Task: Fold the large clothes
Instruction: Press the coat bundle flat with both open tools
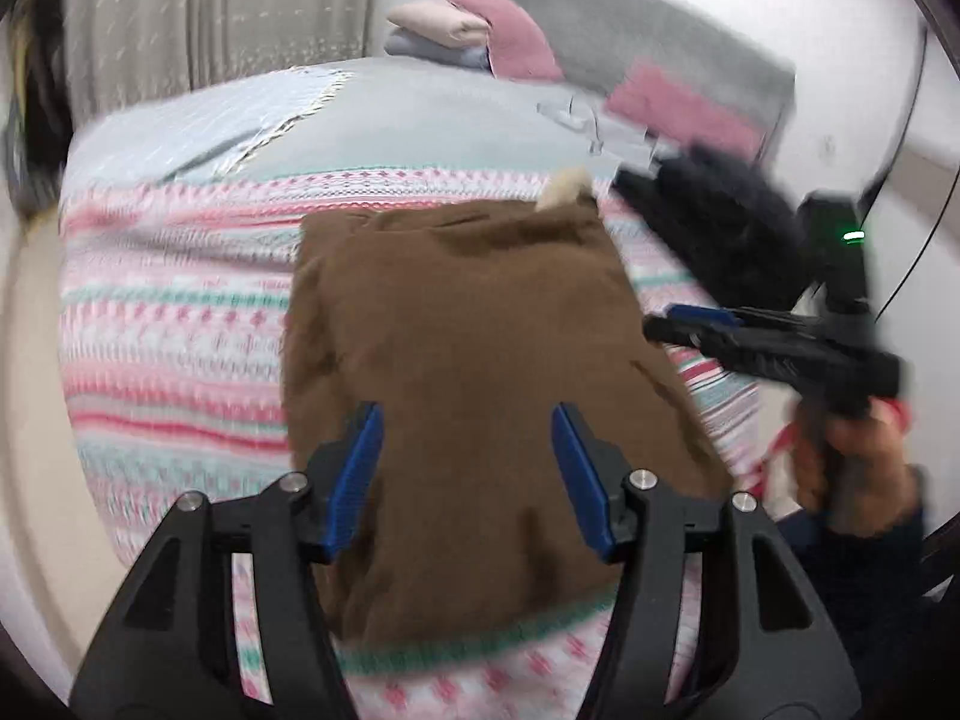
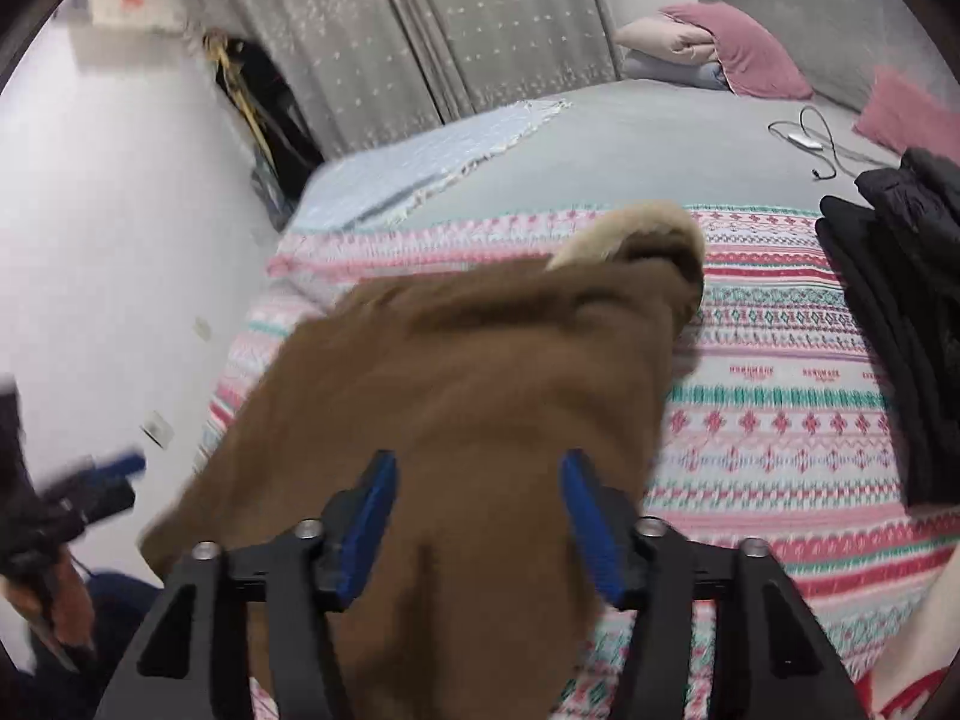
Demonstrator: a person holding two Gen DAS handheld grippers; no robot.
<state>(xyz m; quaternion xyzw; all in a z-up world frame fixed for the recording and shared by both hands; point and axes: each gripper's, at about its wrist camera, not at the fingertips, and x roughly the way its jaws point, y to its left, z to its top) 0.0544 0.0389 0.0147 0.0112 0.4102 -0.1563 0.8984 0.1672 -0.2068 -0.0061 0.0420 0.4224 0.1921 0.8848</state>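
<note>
Brown fleece garment (image 1: 474, 360) folded on patterned blanket (image 1: 174, 324), left gripper (image 1: 468, 468) and right gripper (image 2: 480, 516) spread, empty.

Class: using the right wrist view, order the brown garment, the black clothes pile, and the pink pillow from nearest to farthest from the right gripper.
1. Brown garment: directly under the right gripper.
2. Black clothes pile: right side of the bed.
3. Pink pillow: far end, against the headboard.

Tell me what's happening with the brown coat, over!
Left gripper open, holding nothing. Right gripper open too. Brown coat folded up on the patterned blanket. Black clothes pile beside it, not in the way.
</note>
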